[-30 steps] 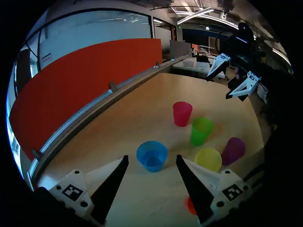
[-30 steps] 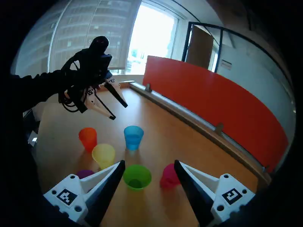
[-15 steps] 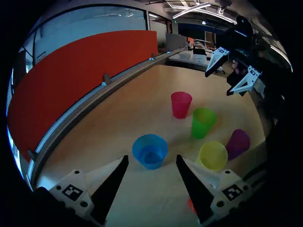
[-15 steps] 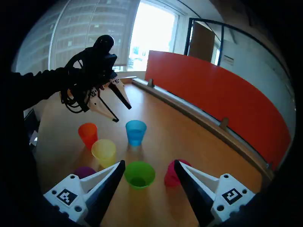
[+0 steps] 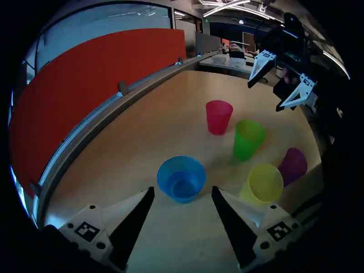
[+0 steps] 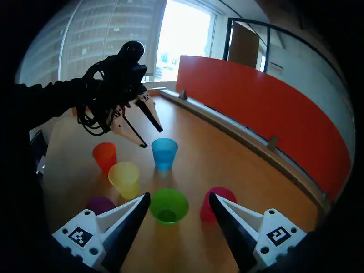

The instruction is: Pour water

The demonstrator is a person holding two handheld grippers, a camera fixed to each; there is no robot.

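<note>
honestly the main risk is a clumsy closure: the left gripper (image 5: 182, 188) hangs released and empty, with the blue cup (image 5: 181, 178) just ahead between its spread fingers. a thin plastic cup like that would likely buckle or skid if pinched off-centre or high on the rim, slopping whatever is inside. whether it holds water i cannot tell; the bottom looks darker, nothing more. a tilt begun before the cup is over a receiver would wet the table (image 5: 150, 123). the right gripper (image 6: 179, 194) is likewise released and holds nothing, hovering over the green cup (image 6: 169, 205), with the pink cup (image 5: 218, 117) just beside that

the blue cup stands apart from the others, nearest of the cluster to the table's long edge under the red partition (image 5: 82, 82). the yellow cup (image 5: 265, 182) sits near it on the side toward the opposite edge, with the purple cup (image 5: 293, 164) beyond it and an orange cup (image 6: 104, 157) close by. these crowd any swing that way, and one finger of the left gripper could clip the yellow one. the two grippers face each other over the cluster, so they could also collide above it
</note>
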